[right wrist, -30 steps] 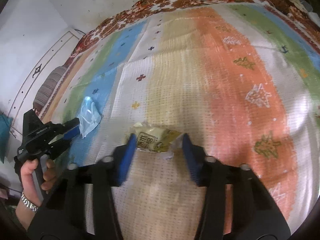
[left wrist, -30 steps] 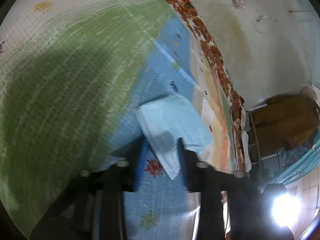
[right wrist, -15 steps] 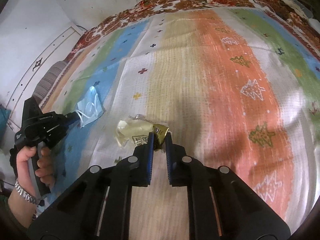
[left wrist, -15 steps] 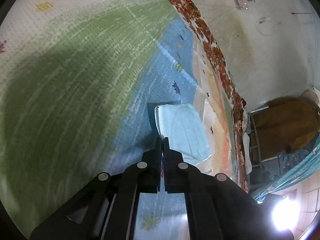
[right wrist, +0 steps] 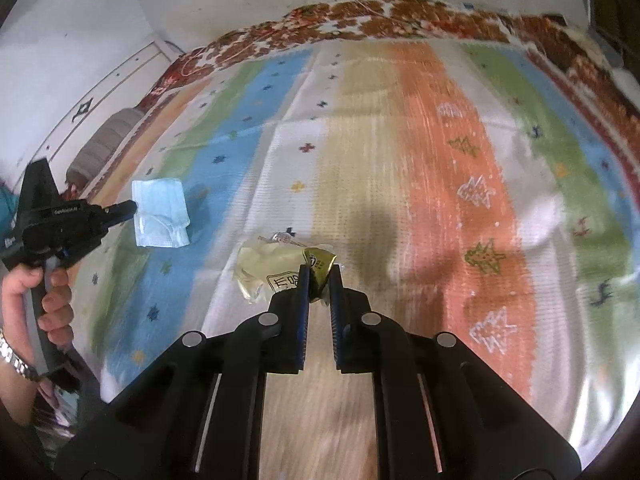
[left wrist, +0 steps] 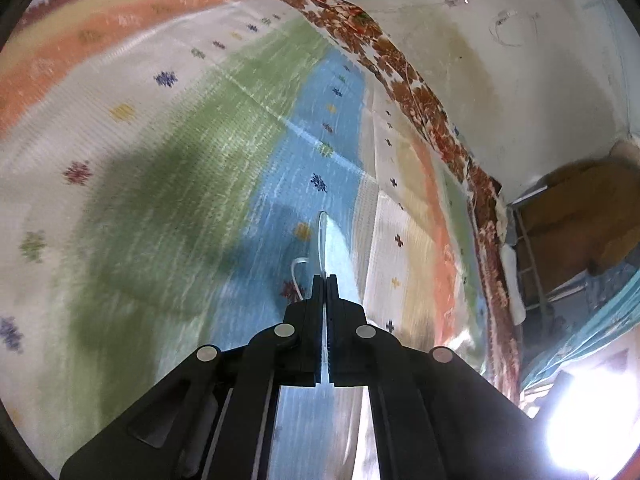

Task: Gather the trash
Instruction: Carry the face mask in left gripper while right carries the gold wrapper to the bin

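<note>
Striped mat (right wrist: 460,160): each claw (both clamped) grips litter.

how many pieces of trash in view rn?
2. A blue face mask pinched in the left tongs, hanging above the striped mat; a yellow wrapper clamped in the right tongs. More may lie outside both views.

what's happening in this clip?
A person is picking trash off a striped rug with two handheld grippers. The left gripper is shut on a blue face mask, seen edge-on from its own camera. The right gripper has just closed on a yellow wrapper. Both pieces hang clear of the rug.
</note>
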Available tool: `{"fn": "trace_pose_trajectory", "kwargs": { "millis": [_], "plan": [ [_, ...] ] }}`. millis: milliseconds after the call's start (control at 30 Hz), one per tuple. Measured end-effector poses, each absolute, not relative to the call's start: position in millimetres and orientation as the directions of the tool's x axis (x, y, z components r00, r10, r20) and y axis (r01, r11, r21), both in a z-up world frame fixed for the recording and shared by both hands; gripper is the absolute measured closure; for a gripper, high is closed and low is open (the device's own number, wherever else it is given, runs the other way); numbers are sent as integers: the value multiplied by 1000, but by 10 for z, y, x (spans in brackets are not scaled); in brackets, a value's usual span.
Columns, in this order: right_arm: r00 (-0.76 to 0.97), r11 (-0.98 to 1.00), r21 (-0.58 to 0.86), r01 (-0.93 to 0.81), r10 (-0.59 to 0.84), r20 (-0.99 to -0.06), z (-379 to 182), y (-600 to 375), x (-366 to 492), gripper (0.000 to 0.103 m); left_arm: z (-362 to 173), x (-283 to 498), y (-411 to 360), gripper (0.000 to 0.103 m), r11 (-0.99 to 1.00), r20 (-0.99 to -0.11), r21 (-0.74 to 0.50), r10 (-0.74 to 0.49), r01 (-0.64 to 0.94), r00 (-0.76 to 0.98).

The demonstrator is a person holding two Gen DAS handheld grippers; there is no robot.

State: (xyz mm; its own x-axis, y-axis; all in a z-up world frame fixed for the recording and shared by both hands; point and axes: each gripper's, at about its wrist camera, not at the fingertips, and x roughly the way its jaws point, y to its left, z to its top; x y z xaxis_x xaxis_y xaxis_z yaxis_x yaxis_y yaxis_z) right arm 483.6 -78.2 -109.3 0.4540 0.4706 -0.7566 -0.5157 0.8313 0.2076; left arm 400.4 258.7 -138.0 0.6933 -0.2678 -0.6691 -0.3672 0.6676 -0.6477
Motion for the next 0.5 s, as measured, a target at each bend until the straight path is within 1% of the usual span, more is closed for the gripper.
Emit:
{"fn": "trace_pose_trajectory", "kwargs": {
  "millis": [67,167,367,500],
  "plan": [
    [465,831,184,-525,462,-755,-970,-804,4730,95,-1296,3951,2543,103,689,-687,-623,-255,-371,680],
    [475,828,189,-528,472,-742,-769,-875,4569,95,-1132,3856,2463,103,724,-719,-575,-226,-381,657],
    [495,819,160,-550,475,-728,-517,-987,4206,95,-760,3587,2184,103,763,-724,-542,-213,-351,656],
    [501,819,146,-554,469,-727,-442,-1097,3981,95,-704,3417,1993,103,777,-733,-532,-225,-336,641]
  ]
}}
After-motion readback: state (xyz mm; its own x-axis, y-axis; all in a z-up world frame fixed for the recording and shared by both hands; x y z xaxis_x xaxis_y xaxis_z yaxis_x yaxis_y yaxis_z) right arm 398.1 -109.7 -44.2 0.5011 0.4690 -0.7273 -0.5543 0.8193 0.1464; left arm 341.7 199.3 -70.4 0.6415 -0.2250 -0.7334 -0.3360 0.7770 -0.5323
